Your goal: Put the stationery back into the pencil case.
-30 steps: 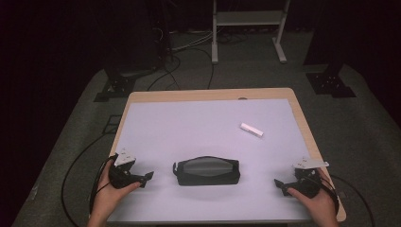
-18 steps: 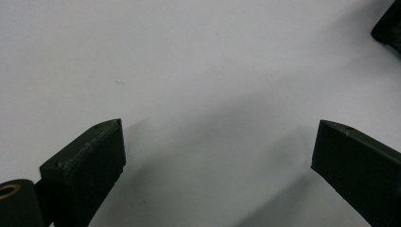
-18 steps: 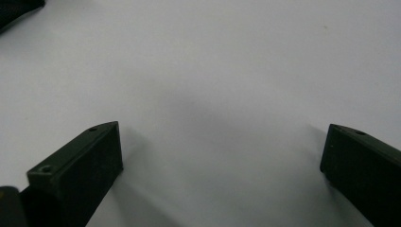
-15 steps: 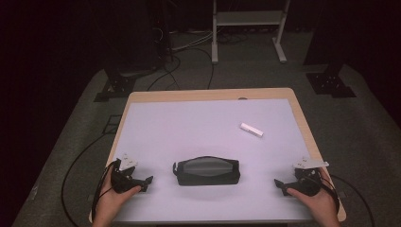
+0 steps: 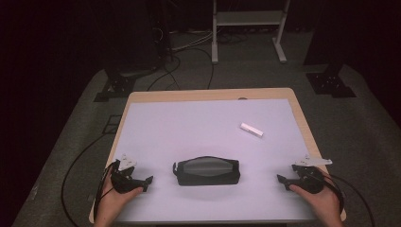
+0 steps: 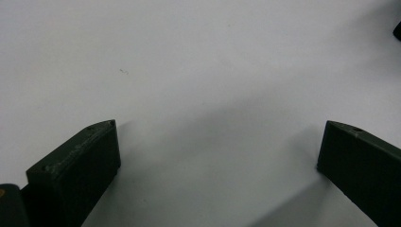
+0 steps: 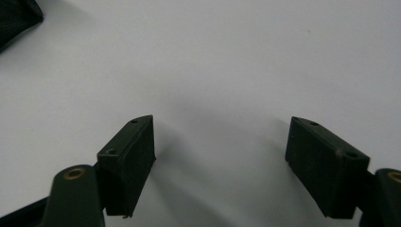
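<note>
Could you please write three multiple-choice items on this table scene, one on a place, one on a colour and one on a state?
1. Where does the black pouch lie?
A. Between the left gripper and the right gripper
B. At the table's far edge
C. On the floor

2. What colour is the small bar on the table?
A. Red
B. White
C. Green

3. How do the left gripper's jaws stand?
A. Shut on the pouch
B. Shut on the bar
C. Open, with nothing between them

Answers: 1 A, the high view shows the pouch midway between the two grippers. 2 B, the bar is pale white on the lilac mat. 3 C, the left gripper view shows bare mat between wide jaws.
</note>
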Demonstrator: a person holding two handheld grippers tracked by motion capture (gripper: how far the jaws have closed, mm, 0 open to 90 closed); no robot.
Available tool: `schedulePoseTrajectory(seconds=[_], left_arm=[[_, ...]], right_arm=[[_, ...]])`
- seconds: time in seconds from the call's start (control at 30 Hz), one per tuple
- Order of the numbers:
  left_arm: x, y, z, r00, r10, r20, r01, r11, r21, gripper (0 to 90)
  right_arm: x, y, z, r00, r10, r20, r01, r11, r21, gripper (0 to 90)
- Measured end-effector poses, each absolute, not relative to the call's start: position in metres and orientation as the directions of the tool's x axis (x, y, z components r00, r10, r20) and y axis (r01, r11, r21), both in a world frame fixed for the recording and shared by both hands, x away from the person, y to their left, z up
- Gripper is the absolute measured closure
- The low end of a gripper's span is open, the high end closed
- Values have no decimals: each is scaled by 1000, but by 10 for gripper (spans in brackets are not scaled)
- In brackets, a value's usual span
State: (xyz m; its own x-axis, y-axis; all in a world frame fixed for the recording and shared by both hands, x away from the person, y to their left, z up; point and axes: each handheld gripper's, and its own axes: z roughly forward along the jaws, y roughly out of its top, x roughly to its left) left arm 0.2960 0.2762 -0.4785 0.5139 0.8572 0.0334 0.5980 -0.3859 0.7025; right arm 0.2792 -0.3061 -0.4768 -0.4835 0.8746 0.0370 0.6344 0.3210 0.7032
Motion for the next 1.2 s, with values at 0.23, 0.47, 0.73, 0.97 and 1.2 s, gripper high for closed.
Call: schedulePoseTrajectory(seconds=[0.23, 0.47, 0.73, 0.97, 1.2], left_arm=[[296, 276, -479, 514, 857, 30, 600, -384, 702, 0], [296, 276, -479, 513, 858, 28, 602, -383, 701, 0], [296, 276, -479, 514, 857, 33, 600, -387, 701, 0], [296, 276, -478, 514, 857, 35, 599, -388, 701, 0], [296, 276, -479, 514, 857, 34, 599, -387, 701, 0]], right_arm=[[280, -302, -474, -500, 865, 41, 633, 333, 699, 292], [289, -298, -466, -514, 857, 31, 621, 347, 703, 368], [302, -295, -460, -528, 849, 18, 618, 369, 695, 417], [314, -291, -452, -547, 837, 7, 609, 393, 689, 446], [326, -288, -448, -557, 830, -4, 606, 410, 682, 461]])
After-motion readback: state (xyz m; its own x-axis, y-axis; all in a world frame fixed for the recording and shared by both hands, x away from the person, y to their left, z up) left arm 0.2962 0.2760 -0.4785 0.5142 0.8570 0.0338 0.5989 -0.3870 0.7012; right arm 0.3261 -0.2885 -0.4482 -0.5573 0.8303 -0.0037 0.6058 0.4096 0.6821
